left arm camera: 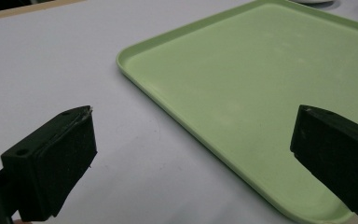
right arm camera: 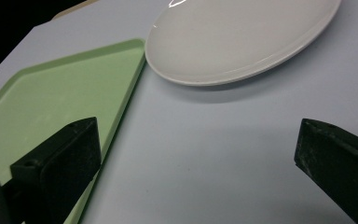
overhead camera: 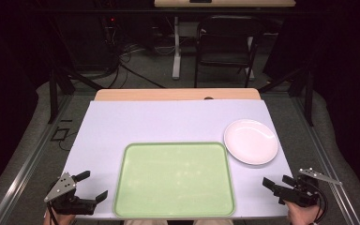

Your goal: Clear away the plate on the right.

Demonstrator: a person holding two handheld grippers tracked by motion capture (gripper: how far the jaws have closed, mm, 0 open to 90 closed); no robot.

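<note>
- The tray (overhead camera: 174, 180), pale green and empty, is lying flat on the tabletop (overhead camera: 168, 122) at the near edge, between the two tools, and the white plate (overhead camera: 251, 141) is sitting just beside its far right corner, apart from it by a thin gap.
- The left tool (overhead camera: 90, 185) is hovering at the near left corner of the tabletop, its jaws standing wide apart and grasping nothing; in the left gripper view the tray's left rim (left arm camera: 177, 119) is running between them.
- The right tool (overhead camera: 278, 181) is hovering at the near right corner, likewise released and empty, its jaws pointing toward the plate (right arm camera: 242, 37) with bare tabletop between.
- Judging from this, the work is sitting at its opening step: neither tool is touching anything, and the approach is not yet made.
- The next move is probably calling for the right tool to reach forward to the plate's near rim, coming in low so that one jaw slips under the shallow lip.
- Farther off, a dark folding chair (overhead camera: 225, 47) is standing on the floor beyond the tabletop.
</note>
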